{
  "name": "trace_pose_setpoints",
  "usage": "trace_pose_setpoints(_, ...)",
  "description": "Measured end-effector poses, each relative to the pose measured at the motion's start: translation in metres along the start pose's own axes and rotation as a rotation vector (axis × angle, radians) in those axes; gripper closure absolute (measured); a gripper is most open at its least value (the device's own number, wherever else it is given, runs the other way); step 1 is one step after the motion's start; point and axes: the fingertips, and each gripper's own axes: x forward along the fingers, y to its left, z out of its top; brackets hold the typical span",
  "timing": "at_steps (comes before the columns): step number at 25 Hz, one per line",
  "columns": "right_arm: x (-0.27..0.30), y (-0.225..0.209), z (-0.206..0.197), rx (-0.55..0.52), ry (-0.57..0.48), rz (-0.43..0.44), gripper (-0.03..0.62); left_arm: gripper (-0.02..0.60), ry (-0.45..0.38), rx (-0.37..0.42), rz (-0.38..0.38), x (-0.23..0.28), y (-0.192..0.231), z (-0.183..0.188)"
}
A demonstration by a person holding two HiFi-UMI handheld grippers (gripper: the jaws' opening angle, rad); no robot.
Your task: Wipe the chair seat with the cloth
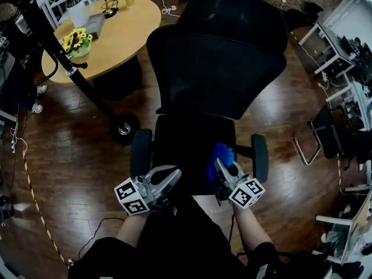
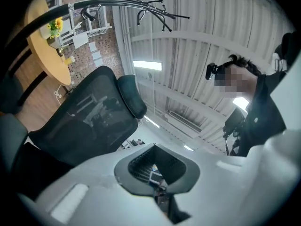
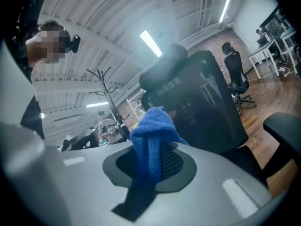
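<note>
Wood floor point(image 1: 75, 156); round table point(image 1: 125, 34) at upper left; black chair seat point(image 1: 186, 141) just below centre. Your right gripper point(image 1: 221, 166), angled up toward the backrest, is clamped on the blue cloth point(image 1: 221, 154) at the seat's right front, the cloth's length running along the jaws. Your left gripper point(image 1: 170, 178), jaws together and empty, is at the seat's left front.
</note>
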Motion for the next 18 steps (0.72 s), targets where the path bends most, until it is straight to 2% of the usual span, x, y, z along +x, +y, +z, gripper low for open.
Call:
trace_pose_setpoints(4, 0.064, -0.062, -0.044, 0.019, 0.129, -0.018, 0.534, 0.581, -0.014, 0.018, 0.083, 0.004, 0.029, -0.006)
trace_pose_setpoints(8, 0.117, -0.119, -0.111, -0.016, 0.296, -0.037, 0.533, 0.581, -0.032, -0.008, 0.131, 0.003, 0.048, -0.046)
trace_pose_setpoints(12, 0.202, -0.139, -0.159, -0.050, 0.423, -0.003, 0.533, 0.581, -0.068, -0.029, 0.192, -0.001, 0.069, -0.058)
trace_pose_setpoints(16, 0.275, -0.155, -0.207, -0.082, 0.560, -0.044, 0.534, 0.581, -0.105, -0.047, 0.223, -0.005, 0.091, -0.059)
trace_pose_setpoints(18, 0.298, -0.153, -0.230, -0.131, 0.636, -0.054, 0.533, 0.581, -0.118, -0.051, 0.223, -0.009, 0.092, -0.056)
